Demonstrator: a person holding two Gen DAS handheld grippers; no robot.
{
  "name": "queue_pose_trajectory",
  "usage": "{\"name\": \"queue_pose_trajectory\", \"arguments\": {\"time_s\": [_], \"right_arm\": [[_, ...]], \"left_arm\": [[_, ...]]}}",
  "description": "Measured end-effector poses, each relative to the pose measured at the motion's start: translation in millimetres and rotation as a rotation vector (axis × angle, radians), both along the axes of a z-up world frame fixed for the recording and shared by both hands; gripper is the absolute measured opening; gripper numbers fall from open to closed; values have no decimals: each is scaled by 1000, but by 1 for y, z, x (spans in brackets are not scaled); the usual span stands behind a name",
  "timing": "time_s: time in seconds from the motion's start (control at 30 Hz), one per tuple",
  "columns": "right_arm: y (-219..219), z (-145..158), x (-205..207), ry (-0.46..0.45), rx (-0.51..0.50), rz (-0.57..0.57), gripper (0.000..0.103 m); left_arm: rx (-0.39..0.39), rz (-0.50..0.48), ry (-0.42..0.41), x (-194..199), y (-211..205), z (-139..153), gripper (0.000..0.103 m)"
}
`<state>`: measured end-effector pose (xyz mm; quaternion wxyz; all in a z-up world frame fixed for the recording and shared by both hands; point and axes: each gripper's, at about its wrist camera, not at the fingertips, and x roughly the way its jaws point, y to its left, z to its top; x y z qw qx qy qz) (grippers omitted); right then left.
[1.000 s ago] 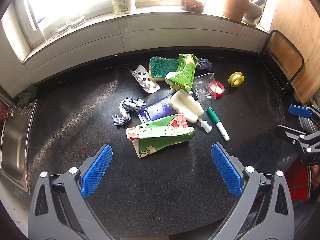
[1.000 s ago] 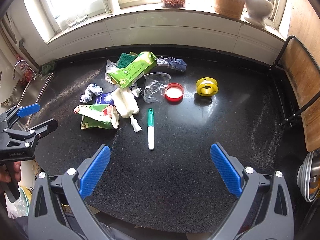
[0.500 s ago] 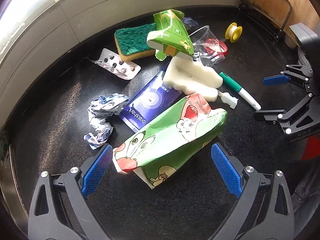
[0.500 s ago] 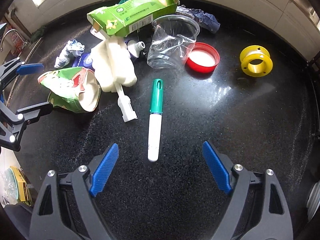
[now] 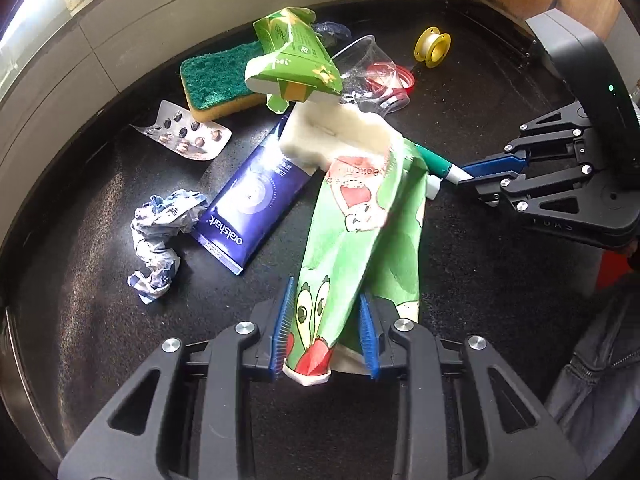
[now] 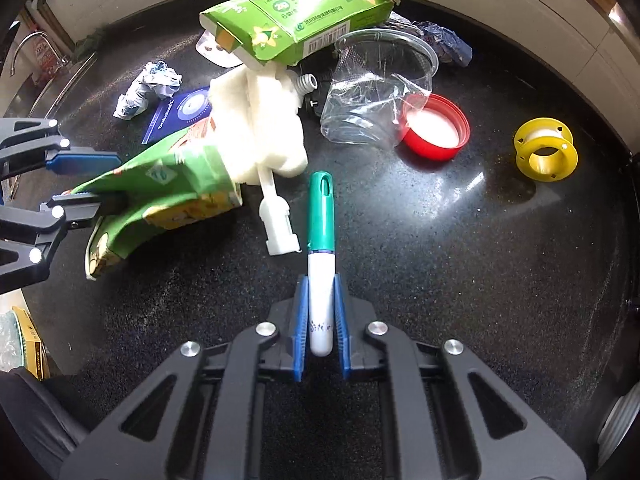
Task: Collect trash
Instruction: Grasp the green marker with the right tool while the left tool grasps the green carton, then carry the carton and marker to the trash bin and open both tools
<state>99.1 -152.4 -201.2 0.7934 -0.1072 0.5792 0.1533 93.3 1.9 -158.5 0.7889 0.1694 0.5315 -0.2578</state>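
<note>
My left gripper [image 5: 325, 322] is shut on the near end of a crumpled green cartoon carton [image 5: 360, 240]; it also shows in the right wrist view [image 6: 160, 192], pinched by the left gripper [image 6: 90, 180]. My right gripper [image 6: 320, 320] is shut on the white barrel of a green-capped marker [image 6: 322, 236]; in the left wrist view the right gripper [image 5: 470, 176] holds the marker [image 5: 434, 162] at the carton's right. Both objects lie on the black counter [image 6: 440, 260].
The pile holds a white foam piece [image 5: 332, 136], a green box [image 5: 292, 64], a sponge [image 5: 216, 84], a blister pack [image 5: 184, 136], a blue toothpaste box [image 5: 252, 200], crumpled paper [image 5: 160, 236], a clear cup [image 6: 376, 92], a red lid [image 6: 434, 128] and a yellow spool [image 6: 546, 154].
Both grippers have closed: the left on the green cartoon carton, the right on the marker. Both have moved forward and down to the counter.
</note>
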Motion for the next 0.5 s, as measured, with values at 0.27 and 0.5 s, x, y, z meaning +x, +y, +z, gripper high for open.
{"name": "queue_pose_trajectory", "arguments": {"time_s": [0.27, 0.5], "right_arm": [[-34, 38, -20, -46, 53, -38, 14], [-50, 87, -50, -109, 82, -7, 14]], "left_arm": [[-78, 214, 4, -34, -3, 26, 10], [-88, 348, -21, -57, -7, 60, 10]]}}
